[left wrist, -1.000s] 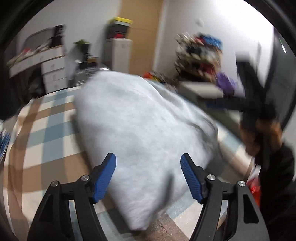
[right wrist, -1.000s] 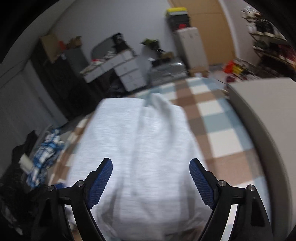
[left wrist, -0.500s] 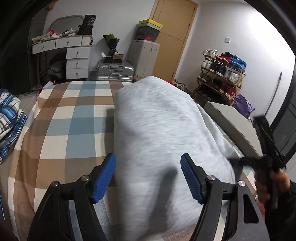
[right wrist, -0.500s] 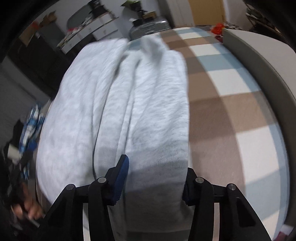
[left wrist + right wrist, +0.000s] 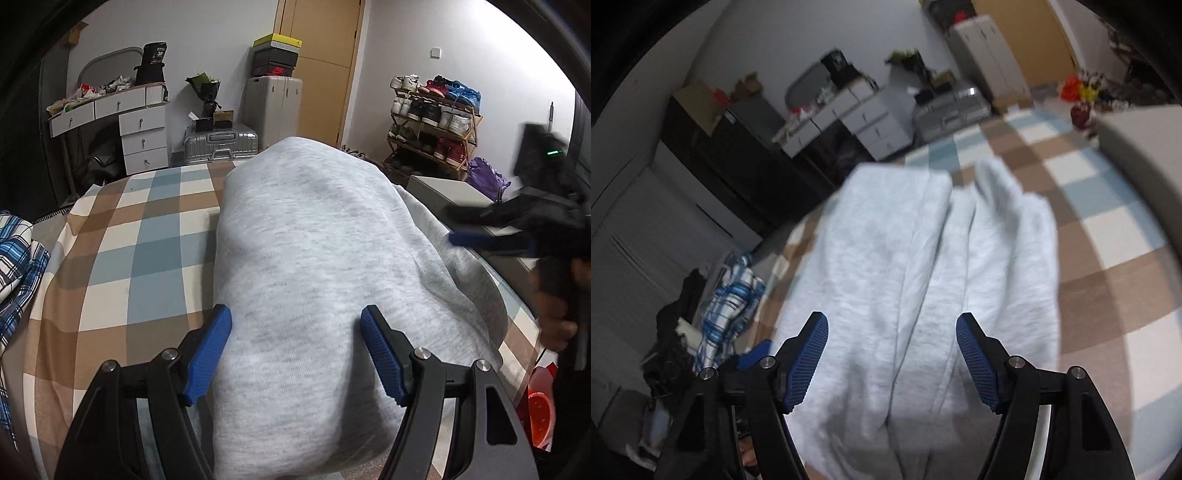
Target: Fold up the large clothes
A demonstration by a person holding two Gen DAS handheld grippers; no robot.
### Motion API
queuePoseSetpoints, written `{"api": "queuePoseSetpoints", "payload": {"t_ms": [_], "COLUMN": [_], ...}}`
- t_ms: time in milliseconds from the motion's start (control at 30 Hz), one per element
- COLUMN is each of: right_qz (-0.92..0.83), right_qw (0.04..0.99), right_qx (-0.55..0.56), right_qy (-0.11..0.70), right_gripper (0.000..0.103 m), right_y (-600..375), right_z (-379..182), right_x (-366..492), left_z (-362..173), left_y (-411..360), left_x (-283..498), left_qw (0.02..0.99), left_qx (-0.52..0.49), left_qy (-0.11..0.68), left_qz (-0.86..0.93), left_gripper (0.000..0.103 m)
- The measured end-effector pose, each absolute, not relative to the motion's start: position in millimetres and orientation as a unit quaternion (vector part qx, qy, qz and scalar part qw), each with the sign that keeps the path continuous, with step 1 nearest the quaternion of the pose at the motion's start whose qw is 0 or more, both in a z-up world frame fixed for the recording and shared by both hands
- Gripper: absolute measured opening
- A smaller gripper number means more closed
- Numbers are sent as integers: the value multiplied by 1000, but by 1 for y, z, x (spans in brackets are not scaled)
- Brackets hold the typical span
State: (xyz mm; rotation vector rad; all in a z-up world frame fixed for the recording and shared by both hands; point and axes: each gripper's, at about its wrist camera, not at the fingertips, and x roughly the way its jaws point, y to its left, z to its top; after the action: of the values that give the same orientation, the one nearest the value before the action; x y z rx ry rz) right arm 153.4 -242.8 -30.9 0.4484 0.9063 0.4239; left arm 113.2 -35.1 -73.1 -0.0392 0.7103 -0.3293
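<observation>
The left gripper (image 5: 295, 347) has its jaws wide apart over the grey garment (image 5: 317, 266), pads clear of the cloth, gripping nothing. The right gripper (image 5: 892, 356) jaws have just been opening; they also stand wide above the garment (image 5: 923, 280), holding nothing. The garment lies folded lengthwise on the checked bed (image 5: 122, 236). Its near end is cut off below both views, and the right view is blurred.

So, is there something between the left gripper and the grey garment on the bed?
No, nothing visible. The left gripper is open directly over the grey garment, whose cloth fills the gap between its jaws.
</observation>
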Motion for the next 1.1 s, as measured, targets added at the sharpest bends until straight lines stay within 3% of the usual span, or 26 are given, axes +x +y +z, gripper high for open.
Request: {"api": "queuePoseSetpoints", "payload": {"t_ms": [133, 333, 500, 733, 967, 1100], "right_qz": [205, 209, 191, 272, 292, 304], "right_qw": [836, 835, 841, 788, 774, 774], "right_qx": [229, 254, 251, 336, 375, 374], "right_qy": [456, 441, 440, 438, 419, 410], "right_gripper": [75, 73, 73, 73, 75, 59], "right_y": [-230, -221, -240, -265, -264, -254], "right_z": [-63, -63, -64, -83, -86, -79], "right_x": [174, 198, 174, 144, 190, 198], "left_z": [-73, -74, -75, -78, -78, -78], "left_y": [-35, -35, -35, -34, -33, -34], "left_x": [114, 115, 113, 116, 117, 116], "left_qw": [924, 924, 924, 924, 922, 923], "left_qx": [-18, -17, -17, -18, -22, -21], "left_qy": [346, 347, 346, 343, 348, 346], "left_qz": [-160, -161, -162, -170, -168, -165], "left_gripper": [68, 69, 69, 73, 74, 74]}}
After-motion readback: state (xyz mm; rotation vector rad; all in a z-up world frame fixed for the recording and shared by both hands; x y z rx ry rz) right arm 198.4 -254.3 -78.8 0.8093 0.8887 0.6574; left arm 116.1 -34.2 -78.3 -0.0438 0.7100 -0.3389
